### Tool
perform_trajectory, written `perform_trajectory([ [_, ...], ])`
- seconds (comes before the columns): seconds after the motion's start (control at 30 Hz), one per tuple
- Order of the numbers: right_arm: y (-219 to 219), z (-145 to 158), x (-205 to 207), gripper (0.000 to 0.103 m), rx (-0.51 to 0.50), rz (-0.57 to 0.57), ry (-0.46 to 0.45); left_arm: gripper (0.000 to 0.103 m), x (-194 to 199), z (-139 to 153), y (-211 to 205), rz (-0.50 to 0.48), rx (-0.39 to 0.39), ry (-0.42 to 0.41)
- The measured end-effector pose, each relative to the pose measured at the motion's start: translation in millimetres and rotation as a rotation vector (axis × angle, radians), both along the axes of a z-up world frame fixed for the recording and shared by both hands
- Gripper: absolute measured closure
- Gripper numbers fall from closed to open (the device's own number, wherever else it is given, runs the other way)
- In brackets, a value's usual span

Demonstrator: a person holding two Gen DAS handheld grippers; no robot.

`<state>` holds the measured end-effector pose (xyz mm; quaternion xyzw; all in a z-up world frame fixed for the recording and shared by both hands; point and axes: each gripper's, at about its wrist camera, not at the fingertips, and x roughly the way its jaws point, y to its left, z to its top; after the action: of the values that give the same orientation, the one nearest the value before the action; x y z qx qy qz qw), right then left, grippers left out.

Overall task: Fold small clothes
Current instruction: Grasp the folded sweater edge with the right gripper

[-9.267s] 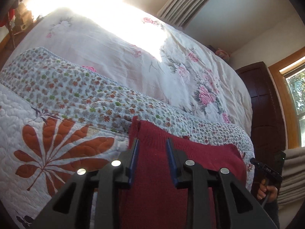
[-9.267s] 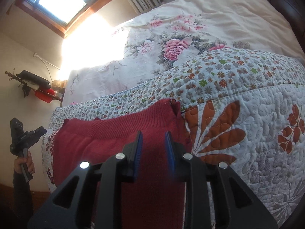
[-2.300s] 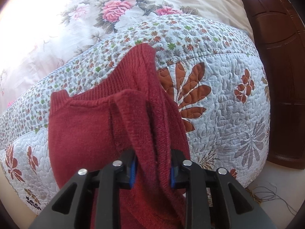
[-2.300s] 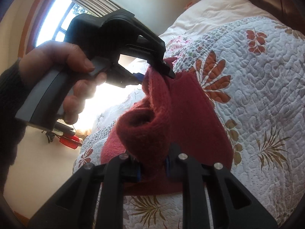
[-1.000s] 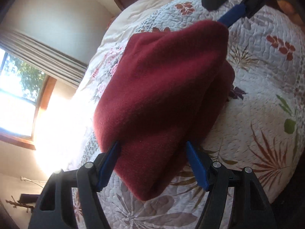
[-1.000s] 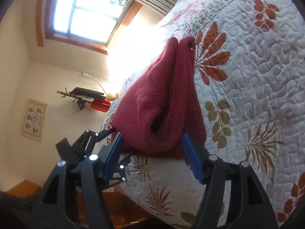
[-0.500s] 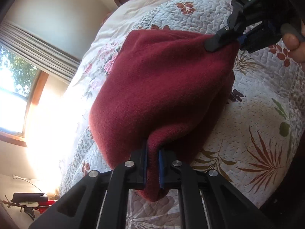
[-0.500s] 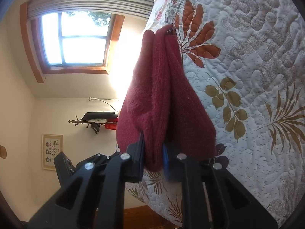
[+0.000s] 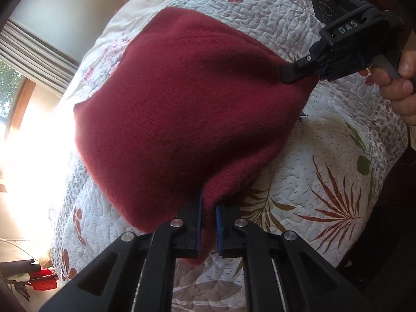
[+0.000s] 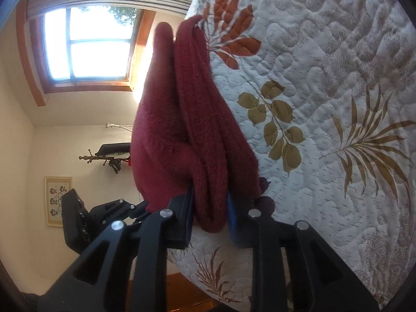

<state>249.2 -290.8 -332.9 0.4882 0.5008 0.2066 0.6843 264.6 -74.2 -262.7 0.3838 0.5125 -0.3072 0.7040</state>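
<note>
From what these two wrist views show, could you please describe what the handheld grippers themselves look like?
Both are matte black plastic. The left gripper has angular arms with triangular cut-outs, round silver pivot bolts and blue pads lining its jaws; the right gripper is built the same way. Seen from the left wrist view, the right gripper's body carries white "DAS" lettering, a small green light and a grey trigger. No sleeve is visible.

Strong daylight enters through the window (image 10: 88, 44), blown out to white. Glare washes over the quilt (image 9: 338, 156) along the left side of the left wrist view. Red knit garment (image 9: 182, 109) sharp; far wall possibly soft. Heavy fisheye curvature, dark vignette at corners.
</note>
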Motion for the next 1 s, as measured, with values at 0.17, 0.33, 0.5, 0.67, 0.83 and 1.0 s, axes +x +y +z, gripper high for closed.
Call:
perform_trajectory([
  [0.17, -27.8, 64.8, 18.9, 0.055, -0.094, -0.034, -0.134, 0.092, -3.3, 5.6, 7.1, 0.003, -0.037, -0.021],
  [0.33, -21.1, 70.8, 83.1, 0.051, -0.141, 0.04, -0.153, 0.075, -10.4, 26.9, 8.6, 0.014, -0.086, -0.048],
  [0.5, -12.3, 53.0, 128.5, 0.051, -0.169, 0.075, -0.114, 0.057, -19.5, 60.2, 11.1, 0.017, -0.214, -0.054],
  [0.67, 0.2, 48.3, 155.6, 0.051, -0.211, 0.109, -0.101, 0.043, -1.3, 76.3, 15.6, 0.076, -0.382, -0.018],
  [0.83, 11.1, 54.4, 171.2, 0.095, -0.281, 0.145, -0.111, 0.043, 18.6, 55.9, 15.5, 0.133, -0.418, 0.07],
  [1.0, 15.4, 102.8, 172.1, 0.096, -0.356, 0.146, -0.253, 0.043, 24.4, 39.4, 19.4, 0.176, -0.453, 0.137],
])
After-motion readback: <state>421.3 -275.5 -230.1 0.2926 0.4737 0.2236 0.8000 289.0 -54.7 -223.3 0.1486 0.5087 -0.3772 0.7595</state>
